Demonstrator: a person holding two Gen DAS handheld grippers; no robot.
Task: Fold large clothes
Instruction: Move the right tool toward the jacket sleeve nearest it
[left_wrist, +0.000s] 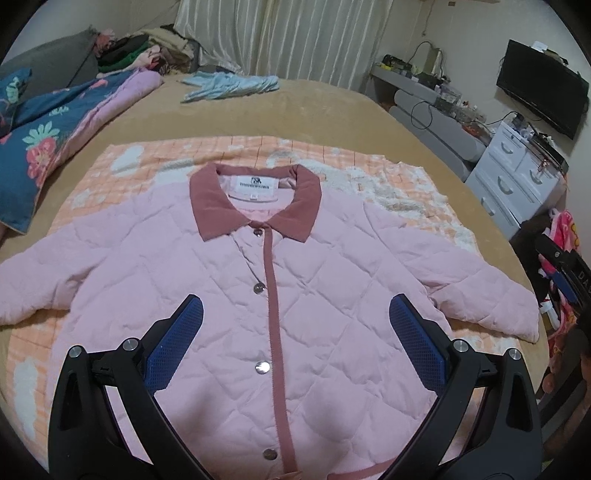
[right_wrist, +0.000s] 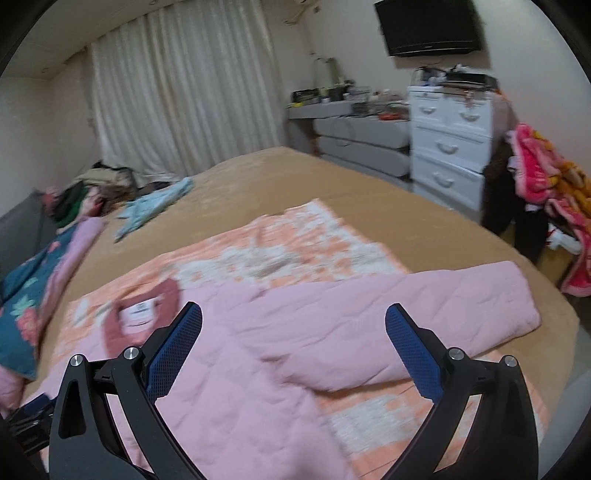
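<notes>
1. A pink quilted jacket (left_wrist: 314, 295) is laid flat, front up, on an orange-and-white checked blanket (left_wrist: 147, 162), which is spread over a tan bed cover (left_wrist: 314, 107).
2. The jacket is buttoned shut, with a dusty-rose collar (left_wrist: 255, 201) and a matching strip down the front; both sleeves are stretched out sideways.
3. The left gripper (left_wrist: 295, 317) is held spread wide above the jacket's chest, nothing pinched between its blue pads (left_wrist: 177, 343).
4. The right gripper (right_wrist: 293, 325) is also seen wide apart, empty, hovering over the jacket's sleeve (right_wrist: 424, 317) on that side. That view is kinda blurry.
5. A light blue garment (left_wrist: 229, 85) is left crumpled farther up the bed, and a floral quilt (left_wrist: 48, 136) is bunched along the left edge.
6. A white drawer unit (right_wrist: 448, 144) is seen beyond the bed.
</notes>
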